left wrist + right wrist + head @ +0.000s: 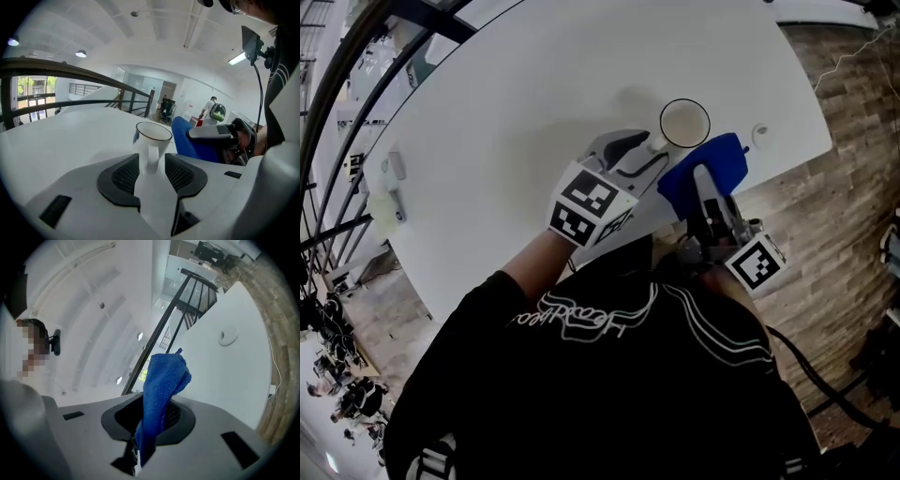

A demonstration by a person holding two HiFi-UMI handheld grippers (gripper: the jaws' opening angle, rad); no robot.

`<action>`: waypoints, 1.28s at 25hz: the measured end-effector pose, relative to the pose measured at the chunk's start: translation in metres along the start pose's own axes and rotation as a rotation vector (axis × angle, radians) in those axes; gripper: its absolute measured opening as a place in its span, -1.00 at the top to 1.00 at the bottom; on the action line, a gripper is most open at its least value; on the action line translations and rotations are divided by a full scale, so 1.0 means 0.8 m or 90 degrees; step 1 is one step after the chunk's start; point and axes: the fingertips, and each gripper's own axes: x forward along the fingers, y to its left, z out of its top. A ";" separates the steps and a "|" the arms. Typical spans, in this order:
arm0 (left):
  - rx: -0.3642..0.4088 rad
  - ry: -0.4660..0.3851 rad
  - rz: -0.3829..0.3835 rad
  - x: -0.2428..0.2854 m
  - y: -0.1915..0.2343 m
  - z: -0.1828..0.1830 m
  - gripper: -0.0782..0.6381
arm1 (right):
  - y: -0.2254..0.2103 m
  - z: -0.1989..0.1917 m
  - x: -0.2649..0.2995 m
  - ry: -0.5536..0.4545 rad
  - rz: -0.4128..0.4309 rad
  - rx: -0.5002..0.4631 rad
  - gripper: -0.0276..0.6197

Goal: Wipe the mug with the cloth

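Left gripper (152, 171) has its jaws spread, and its own view shows what the head view cannot: the white handle of the mug (152, 140) stands upright in the gap between the two black ribbed pads (125, 174), with a sliver of space on either side, so nothing is being squeezed. From the head view the same gripper (652, 150) reaches across the white table (534, 75) with its tips at the side of the mug (684, 123), which stands upright near the table's edge, its dark-rimmed mouth open to the camera. Right gripper (154, 423) is clamped on the blue cloth (161, 390); its view shows the fabric pinched low between the jaws and rising past them in a folded bunch, while the mug does not appear there at all. Seen from the head, that gripper (705, 183) comes in from the right with the cloth (705, 169) just beside the mug on the near side; whether the two touch cannot be told. A small round fitting (759, 132) sits on the table further right.
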 end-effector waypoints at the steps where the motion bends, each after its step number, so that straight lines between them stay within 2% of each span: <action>1: 0.002 0.001 -0.002 0.001 0.001 -0.002 0.33 | -0.002 -0.001 0.000 -0.011 -0.001 0.015 0.75; 3: 0.001 0.003 -0.004 0.003 0.003 -0.004 0.33 | -0.005 -0.002 0.002 -0.023 -0.004 0.037 0.75; 12: 0.008 0.021 -0.018 0.011 0.000 -0.012 0.34 | -0.027 -0.008 0.004 -0.022 -0.035 0.066 0.75; 18: 0.008 0.031 -0.026 0.013 -0.001 -0.014 0.39 | -0.038 -0.014 0.015 0.038 -0.084 0.014 0.75; 25: 0.010 0.032 -0.031 0.011 -0.003 -0.012 0.39 | -0.055 -0.026 0.024 0.098 -0.127 0.015 0.75; 27: 0.010 0.032 -0.033 0.012 -0.003 -0.013 0.39 | -0.065 -0.031 0.020 0.117 -0.155 0.017 0.75; 29: 0.012 0.030 -0.033 0.013 -0.003 -0.012 0.39 | -0.071 -0.033 0.015 0.136 -0.178 0.007 0.75; 32: 0.013 0.028 -0.032 0.012 0.000 -0.010 0.40 | -0.068 -0.029 0.009 0.152 -0.182 -0.013 0.75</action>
